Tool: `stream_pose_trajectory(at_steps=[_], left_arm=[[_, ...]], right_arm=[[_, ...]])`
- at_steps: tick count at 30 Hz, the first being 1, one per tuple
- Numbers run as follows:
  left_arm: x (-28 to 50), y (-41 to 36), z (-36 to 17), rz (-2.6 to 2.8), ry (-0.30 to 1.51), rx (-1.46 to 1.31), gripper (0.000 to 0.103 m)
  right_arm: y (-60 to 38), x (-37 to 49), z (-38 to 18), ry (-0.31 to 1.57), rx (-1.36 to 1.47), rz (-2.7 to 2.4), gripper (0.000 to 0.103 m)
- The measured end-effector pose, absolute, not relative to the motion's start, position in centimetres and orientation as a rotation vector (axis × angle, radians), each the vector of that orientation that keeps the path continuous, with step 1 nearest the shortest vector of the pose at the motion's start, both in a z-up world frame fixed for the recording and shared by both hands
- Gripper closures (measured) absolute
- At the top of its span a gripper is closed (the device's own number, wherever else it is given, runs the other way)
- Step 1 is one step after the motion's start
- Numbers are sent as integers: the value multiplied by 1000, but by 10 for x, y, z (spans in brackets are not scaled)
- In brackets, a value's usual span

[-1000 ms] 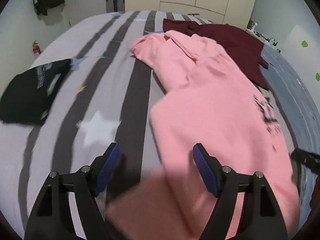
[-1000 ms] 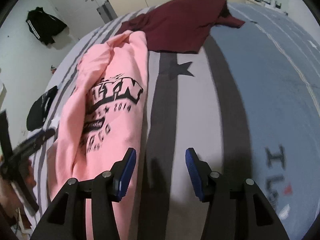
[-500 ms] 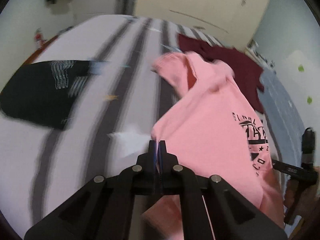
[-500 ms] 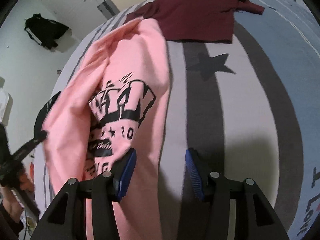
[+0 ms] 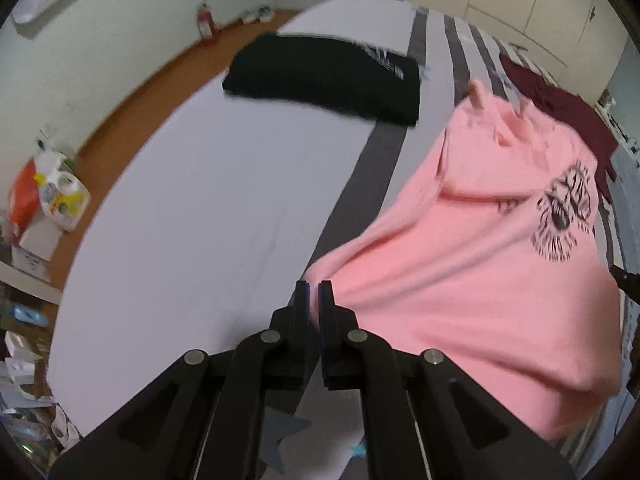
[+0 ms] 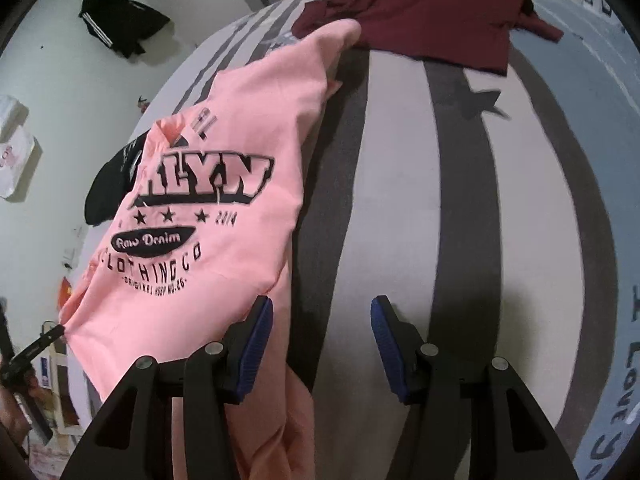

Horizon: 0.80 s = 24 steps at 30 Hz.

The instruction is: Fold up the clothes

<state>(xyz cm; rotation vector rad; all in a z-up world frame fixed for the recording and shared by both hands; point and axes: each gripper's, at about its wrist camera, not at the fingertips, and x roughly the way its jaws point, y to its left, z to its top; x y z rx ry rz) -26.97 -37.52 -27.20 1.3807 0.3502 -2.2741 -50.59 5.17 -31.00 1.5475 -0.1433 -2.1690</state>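
A pink T-shirt (image 5: 480,260) with a black print hangs stretched above the striped bed (image 5: 200,220). My left gripper (image 5: 314,300) pinches its corner, and the fabric pulls taut from the narrow gap; the jaws are starting to open, cloth still between them. In the right wrist view the pink T-shirt (image 6: 224,160) drapes past the left finger of my right gripper (image 6: 320,312), which stands open; a fold of pink cloth sits low between its fingers, not pressed. The left gripper (image 6: 24,356) shows at that view's left edge, holding the shirt's corner.
A folded black garment (image 5: 324,76) lies on the bed's far left. A maroon garment (image 6: 432,12) is spread at the far end. Bottles and bags (image 5: 60,196) stand on the wooden floor left of the bed. A black jacket (image 6: 120,24) hangs on the wall.
My left gripper shut on the pink shirt's edge and swung left and up, lifting and stretching the shirt. The right gripper slid a little toward the shirt, still open.
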Motion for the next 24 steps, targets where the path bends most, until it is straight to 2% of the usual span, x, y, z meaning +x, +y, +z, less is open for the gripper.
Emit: stream_pose_trajectory(at_steps=[1,2,3,5,6,13,19,20,21,22,23,24], left_arm=[[-276,-371,-268,-2284,332,1350,90],[-283,-366,-264,-2302,323,1321,73],[-291,-360,-260,-2333,326,1295,50],[-319,-352,-257,-2414,340,1266,33],[-337,-349,-258,-2450,338,1261,33],[-492,-319,-287,-2609,243,1293,33],[-589,-310,-328,-2574,99,1423,33],[-598,-310,-335,-2558,74,1450,35],[-606,-311,-342,-2546,55,1477,54],[-612,-313,-347,-2544,53,1504,67],[-614,-315,-350,-2550,63,1524,78],[-615,-317,-351,-2557,69,1533,85]], right_arm=[[50,-514,-307,-139,1540,-2184,55],[47,-523,-305,-135,1533,-2199,55],[44,-531,-302,-131,1526,-2214,55],[37,-555,-298,-131,1494,-2247,51],[33,-568,-296,-134,1480,-2260,45],[6,-662,-292,-159,1434,-2334,45],[-5,-725,-309,-130,1498,-2370,43],[-4,-735,-314,-134,1522,-2373,43],[-4,-743,-319,-143,1538,-2372,43],[-5,-750,-323,-154,1550,-2368,43],[-6,-757,-327,-167,1561,-2362,43],[-7,-765,-331,-179,1573,-2357,43]])
